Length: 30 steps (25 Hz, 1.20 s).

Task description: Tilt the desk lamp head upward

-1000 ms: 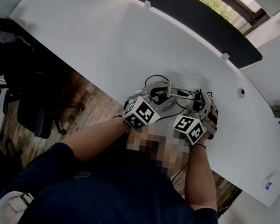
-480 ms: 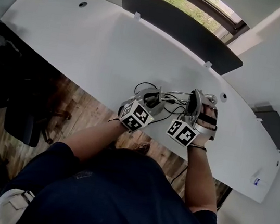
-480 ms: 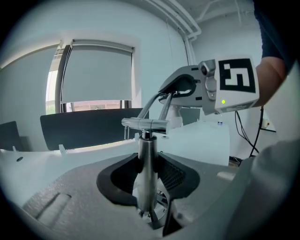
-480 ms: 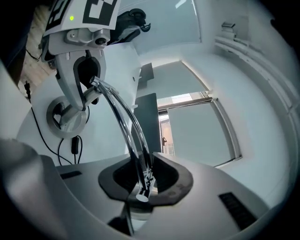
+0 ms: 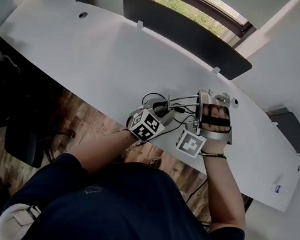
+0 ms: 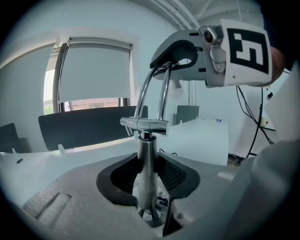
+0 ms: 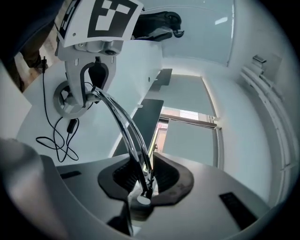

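A chrome desk lamp stands near the front edge of the white desk (image 5: 93, 51). My left gripper (image 5: 161, 111) (image 6: 149, 187) is shut on the lamp's upright post (image 6: 146, 159), above its round base (image 7: 70, 101). Twin chrome arms (image 5: 184, 99) (image 6: 154, 93) (image 7: 126, 131) arc from the post to my right gripper (image 5: 205, 97) (image 7: 143, 187). Its jaws are opening, with the arms' far end and a small round lamp head piece (image 7: 143, 200) between the pads, which no longer press on it. The right gripper's marker cube (image 6: 246, 44) shows at the upper right of the left gripper view.
A black cable (image 5: 152, 97) (image 7: 56, 136) loops on the desk beside the lamp base. Dark divider screens (image 5: 186, 32) line the desk's far edge under a window. An office chair (image 5: 17, 135) stands on the wooden floor at the left. A small bottle (image 5: 279, 189) sits at the desk's right end.
My right gripper has moved away from me, farther over the desk, stretching the lamp's arms out from the post. The left gripper has stayed on the post.
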Tool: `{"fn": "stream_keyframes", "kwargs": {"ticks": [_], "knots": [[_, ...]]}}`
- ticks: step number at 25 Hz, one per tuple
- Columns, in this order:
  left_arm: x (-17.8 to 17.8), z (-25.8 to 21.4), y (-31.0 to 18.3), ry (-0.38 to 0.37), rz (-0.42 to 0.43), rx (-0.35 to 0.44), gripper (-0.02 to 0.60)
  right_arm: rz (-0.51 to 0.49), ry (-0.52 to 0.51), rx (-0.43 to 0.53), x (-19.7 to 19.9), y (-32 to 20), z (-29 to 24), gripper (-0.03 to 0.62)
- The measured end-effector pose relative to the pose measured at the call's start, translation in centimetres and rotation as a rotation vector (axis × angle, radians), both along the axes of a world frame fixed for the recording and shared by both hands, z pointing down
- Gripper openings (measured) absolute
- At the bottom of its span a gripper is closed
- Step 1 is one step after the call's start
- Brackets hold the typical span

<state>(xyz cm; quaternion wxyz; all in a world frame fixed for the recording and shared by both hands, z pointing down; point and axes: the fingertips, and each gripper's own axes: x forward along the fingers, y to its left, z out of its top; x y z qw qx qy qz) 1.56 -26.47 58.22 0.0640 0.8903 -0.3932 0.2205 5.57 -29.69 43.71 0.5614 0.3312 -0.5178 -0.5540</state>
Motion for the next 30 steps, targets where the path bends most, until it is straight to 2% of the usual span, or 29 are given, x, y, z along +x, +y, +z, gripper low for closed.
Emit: {"fn": "stream_keyframes", "kwargs": {"ticks": [6,10,12,14,18,20,22,26,28,30], "knots": [[0.3,-0.1,-0.2,-0.01,-0.015,0.008,0.13,0.033,0.046,0.005,-0.5,0.3,-0.8,0.082],[0.5,0.2,-0.1,-0.026,0.008,0.009,0.13,0.071,0.019,-0.025,-0.2,0.2,-0.3,0.099],[0.7,0.3,0.2,-0.057,0.04,0.01,0.132,0.076,-0.006,-0.048,-0.1,0.5,-0.2,0.122],[0.7,0.3,0.5,-0.097,0.077,0.006,0.145,0.07,-0.016,-0.059,-0.2,1.0,-0.5,0.181],[-0.2,-0.9,1.1,-0.129,0.099,0.028,0.169,0.089,-0.063,-0.1,0.7,2.8,-1.2,0.222],[-0.9,-1.9,1.5,-0.106,0.079,0.032,0.169,0.101,-0.132,-0.112,1.3,4.1,-1.8,0.222],[-1.6,-3.2,2.2,-0.05,0.047,0.018,0.169,0.116,-0.242,-0.128,1.9,5.4,-2.5,0.222],[-2.8,-8.4,4.6,0.134,0.003,0.007,0.169,0.165,-0.584,-0.254,2.6,8.2,-3.5,0.204],[-2.6,-11.2,5.5,0.193,0.014,0.037,0.167,0.179,-0.742,-0.295,2.9,9.0,-4.0,0.178],[-2.1,-13.4,6.2,0.239,0.033,0.06,0.156,0.17,-0.853,-0.327,2.9,9.6,-4.0,0.142]]}}
